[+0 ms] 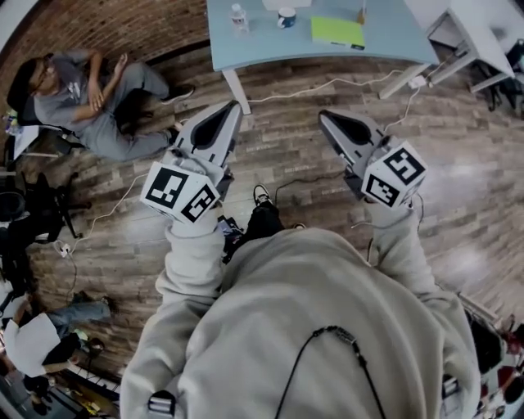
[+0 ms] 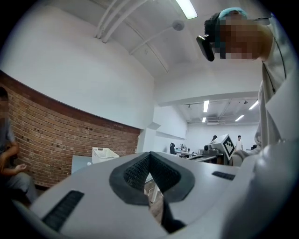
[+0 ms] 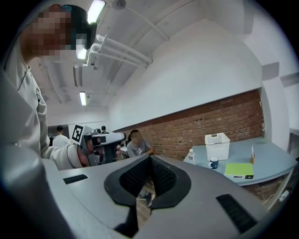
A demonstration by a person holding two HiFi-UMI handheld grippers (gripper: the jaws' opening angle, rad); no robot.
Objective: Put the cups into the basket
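Note:
A dark blue cup with a white rim stands on the pale blue table, in front of a white plastic basket. From the head view the cup sits near the table's far edge, and the basket is out of frame. In the left gripper view the basket shows just past the jaws. My left gripper and right gripper are held out over the wooden floor, well short of the table. Both are shut with nothing in them.
A clear bottle and a green pad share the table. A person sits on the floor by the brick wall at the left. A cable trails across the floor, and a white table stands at the right.

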